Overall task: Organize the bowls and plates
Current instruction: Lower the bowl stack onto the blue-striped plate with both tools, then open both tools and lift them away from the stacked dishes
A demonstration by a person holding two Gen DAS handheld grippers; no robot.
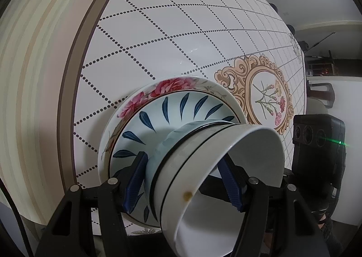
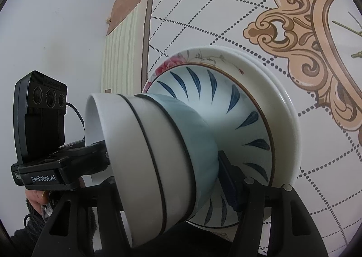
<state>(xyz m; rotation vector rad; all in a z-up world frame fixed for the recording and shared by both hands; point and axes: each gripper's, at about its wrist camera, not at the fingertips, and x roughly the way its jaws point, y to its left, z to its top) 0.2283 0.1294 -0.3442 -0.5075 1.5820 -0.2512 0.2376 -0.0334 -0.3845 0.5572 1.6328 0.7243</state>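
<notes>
A stack stands on the table: a pink-flower plate (image 1: 158,92) at the bottom, a blue-leaf plate (image 1: 172,110) on it, then a pale blue bowl (image 1: 163,150) and a white black-ringed bowl (image 1: 226,166) on top. My left gripper (image 1: 183,182) is shut on the bowl stack, one blue finger (image 1: 135,182) outside and one inside the white bowl. My right gripper (image 2: 172,178) straddles the same bowls (image 2: 158,150) from the other side, one finger (image 2: 228,178) against the pale blue bowl (image 2: 199,135). The plates show there too (image 2: 280,107).
The table (image 1: 172,31) has a white dotted-grid cloth with an ornate flower medallion (image 1: 267,96) right of the stack. Its striped edge (image 1: 34,76) runs at the left. The other gripper's black body (image 2: 38,119) shows beside the bowls.
</notes>
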